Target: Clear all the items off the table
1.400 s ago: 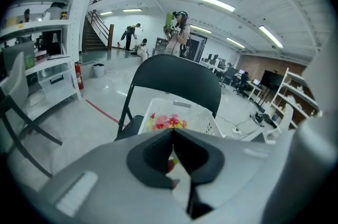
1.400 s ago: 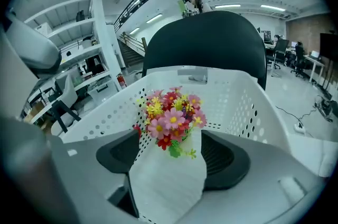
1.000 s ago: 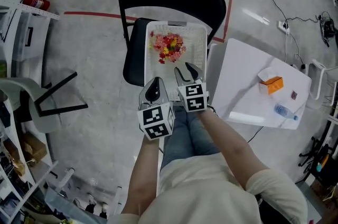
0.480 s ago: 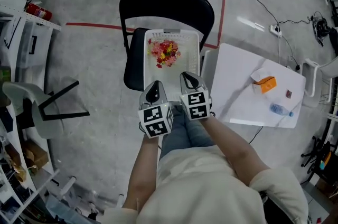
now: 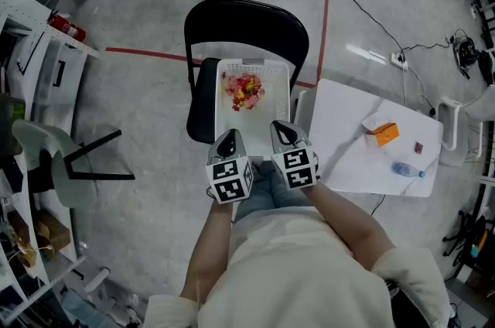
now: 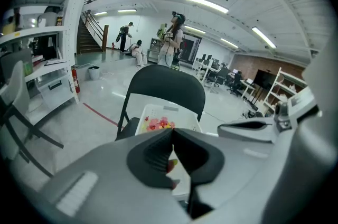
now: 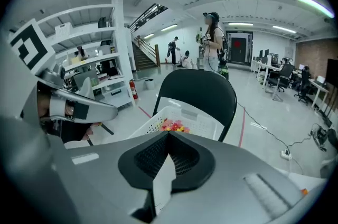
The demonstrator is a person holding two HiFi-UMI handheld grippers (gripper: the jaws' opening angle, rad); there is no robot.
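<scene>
A white basket (image 5: 276, 108) stands on the seat of a black chair (image 5: 244, 21) and holds a bunch of red and yellow flowers (image 5: 245, 90). Both grippers hover side by side at the basket's near edge, above the person's lap. My left gripper (image 5: 227, 139) is shut with nothing in it. My right gripper (image 5: 280, 129) has just been closing and is shut, also with nothing in it. The left gripper view shows the flowers (image 6: 158, 123) past the closed tips (image 6: 172, 130). The right gripper view shows the basket (image 7: 191, 112) beyond its tips (image 7: 169, 134).
A white table (image 5: 348, 141) stands to the right with an orange box (image 5: 383, 134), a plastic bottle (image 5: 406, 170) and a small dark item (image 5: 418, 148). White shelving (image 5: 31, 63) and a grey chair (image 5: 46, 156) stand at the left. A cable (image 5: 371, 13) crosses the floor.
Both grippers have pulled back from over the basket toward the person. The right gripper's jaws have gone from apart to shut. The flowers stay in the basket.
</scene>
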